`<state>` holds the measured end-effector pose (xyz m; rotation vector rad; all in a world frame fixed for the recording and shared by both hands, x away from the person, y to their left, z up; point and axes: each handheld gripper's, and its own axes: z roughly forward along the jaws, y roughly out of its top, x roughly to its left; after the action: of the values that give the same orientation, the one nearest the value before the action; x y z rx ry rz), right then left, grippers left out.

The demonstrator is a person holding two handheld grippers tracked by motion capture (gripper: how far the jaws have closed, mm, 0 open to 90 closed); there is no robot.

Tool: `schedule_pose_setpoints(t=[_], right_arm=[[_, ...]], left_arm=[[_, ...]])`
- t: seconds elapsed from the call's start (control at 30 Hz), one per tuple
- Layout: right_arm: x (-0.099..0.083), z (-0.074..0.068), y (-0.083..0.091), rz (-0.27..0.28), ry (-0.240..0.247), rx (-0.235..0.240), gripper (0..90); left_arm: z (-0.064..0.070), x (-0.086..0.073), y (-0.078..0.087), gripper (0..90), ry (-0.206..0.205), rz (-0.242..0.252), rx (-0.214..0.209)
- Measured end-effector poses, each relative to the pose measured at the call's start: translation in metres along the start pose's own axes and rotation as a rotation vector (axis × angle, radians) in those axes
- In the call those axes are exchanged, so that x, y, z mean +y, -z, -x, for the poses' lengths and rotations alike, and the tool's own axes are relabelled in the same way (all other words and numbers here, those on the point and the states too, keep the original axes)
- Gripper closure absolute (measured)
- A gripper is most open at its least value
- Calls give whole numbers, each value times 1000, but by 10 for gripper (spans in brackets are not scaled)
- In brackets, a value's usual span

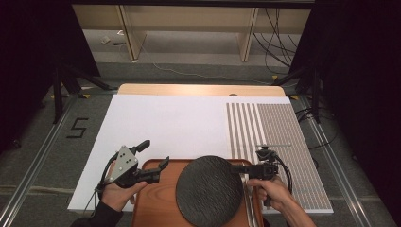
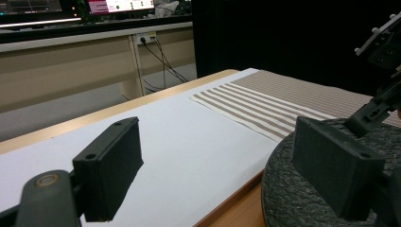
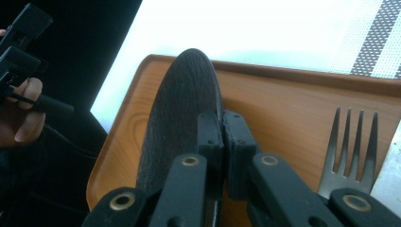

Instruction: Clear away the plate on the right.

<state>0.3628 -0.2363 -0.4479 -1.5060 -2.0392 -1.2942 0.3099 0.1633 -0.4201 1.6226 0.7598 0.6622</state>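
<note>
a: plate, dark and round with a rough bark-like texture, sits over the wooden tray at the near edge of the table. in the right gripper view it's seen edge-on, tilted up off the tray rather than lying flat.

b: so who's got hold of it?

a: right gripper. its jaws are clamped tight on the plate's rim at the right side, you can see both pads pinching the edge with basically no gap.

b: and the left one?

a: left gripper is spread wide, nothing between the jaws. it hovers over the tray's left corner, just beside the plate. from its own camera one jaw sits in front of the plate's surface, can't tell if it's touching.

b: anything else on the tray?

a: fork, lying on the wood just right of the plate, tines pointing away from the person. beyond the tray there's a white mat and a striped placemat to the right of it, on the wooden table.
</note>
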Motion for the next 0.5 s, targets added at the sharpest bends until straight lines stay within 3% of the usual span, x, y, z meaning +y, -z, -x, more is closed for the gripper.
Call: schedule_pose_setpoints(t=[0.13, 0.5], right_arm=[[0, 2, -2, -10, 7, -28, 861], [-2, 1, -9, -47, 10, -48, 841]], left_arm=[[0, 0, 0, 166, -2, -2, -1], [0, -1, -1, 168, -1, -6, -4]])
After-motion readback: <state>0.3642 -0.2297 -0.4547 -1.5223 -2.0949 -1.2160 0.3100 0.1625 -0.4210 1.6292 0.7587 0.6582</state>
